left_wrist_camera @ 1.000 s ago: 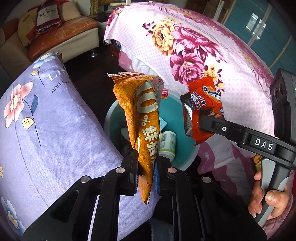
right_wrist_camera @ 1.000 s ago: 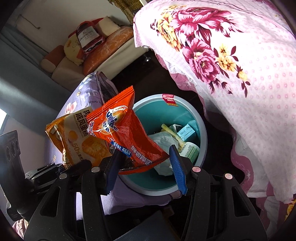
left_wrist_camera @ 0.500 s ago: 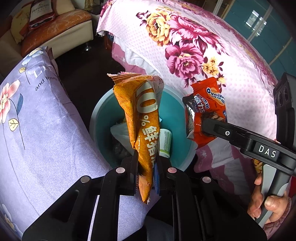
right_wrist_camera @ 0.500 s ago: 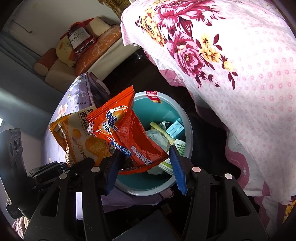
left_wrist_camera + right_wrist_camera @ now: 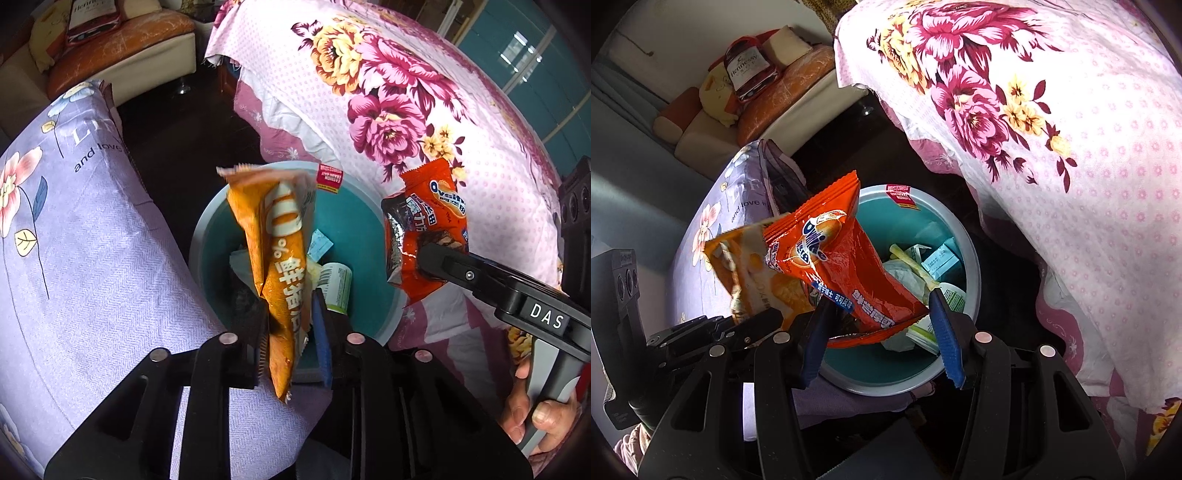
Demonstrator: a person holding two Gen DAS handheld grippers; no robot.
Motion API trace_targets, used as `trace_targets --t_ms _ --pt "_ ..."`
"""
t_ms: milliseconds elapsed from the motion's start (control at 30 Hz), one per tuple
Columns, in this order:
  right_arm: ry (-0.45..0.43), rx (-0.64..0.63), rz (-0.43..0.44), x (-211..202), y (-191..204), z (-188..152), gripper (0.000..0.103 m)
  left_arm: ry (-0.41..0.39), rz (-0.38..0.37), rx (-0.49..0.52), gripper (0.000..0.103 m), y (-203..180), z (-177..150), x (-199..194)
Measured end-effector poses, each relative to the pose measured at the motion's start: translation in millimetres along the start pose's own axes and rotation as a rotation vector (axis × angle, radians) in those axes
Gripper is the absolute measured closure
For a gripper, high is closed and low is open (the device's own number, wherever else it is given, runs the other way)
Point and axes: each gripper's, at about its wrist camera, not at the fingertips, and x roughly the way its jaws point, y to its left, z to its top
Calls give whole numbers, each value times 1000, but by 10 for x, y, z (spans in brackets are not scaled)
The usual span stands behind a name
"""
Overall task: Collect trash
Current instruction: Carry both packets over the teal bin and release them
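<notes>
A teal trash bin [image 5: 207, 236] with a grey rim stands on the dark floor below both grippers. My left gripper [image 5: 290, 306] hangs over it and its jaws are opening. The orange snack bag [image 5: 280, 258] stands blurred between them, with a gap on its right side. My right gripper [image 5: 879, 302] is shut on a red Ovaltine packet [image 5: 842, 258], held above the bin's [image 5: 971, 258] near rim. In the left wrist view that red packet [image 5: 428, 218] sits to the right of the bin, in the right gripper [image 5: 436, 254].
The bin holds a white bottle [image 5: 336, 284], crumpled paper and small cartons. A purple flowered cushion [image 5: 74, 240] crowds its left side. A pink floral bed cover [image 5: 406, 92] hangs at its right. A sofa [image 5: 122, 44] stands behind. A hand [image 5: 535, 413] grips the right handle.
The left jaws have parted from the orange bag, which now looks blurred and hangs lower over the bin. The red packet stays in the right gripper as before.
</notes>
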Motion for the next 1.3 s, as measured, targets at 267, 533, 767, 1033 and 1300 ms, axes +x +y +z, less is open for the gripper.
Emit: trace_targets --t_ms 267,533,767,1033,1300 --pt "18 -13 -12 58 67 21 53 -23 45 -38 14 154 1 -54" --pt "38 -30 -31 142 160 25 52 -31 62 -72 12 319 -78 -108" --pt "63 -47 -49 245 260 22 52 -50 87 -103 11 500 -164 -146" --pt "88 -78 -73 376 440 21 51 -66 105 -148 11 729 -249 -169" --pt "99 -85 -119 448 547 10 32 -73 104 -157 11 851 -310 -217"
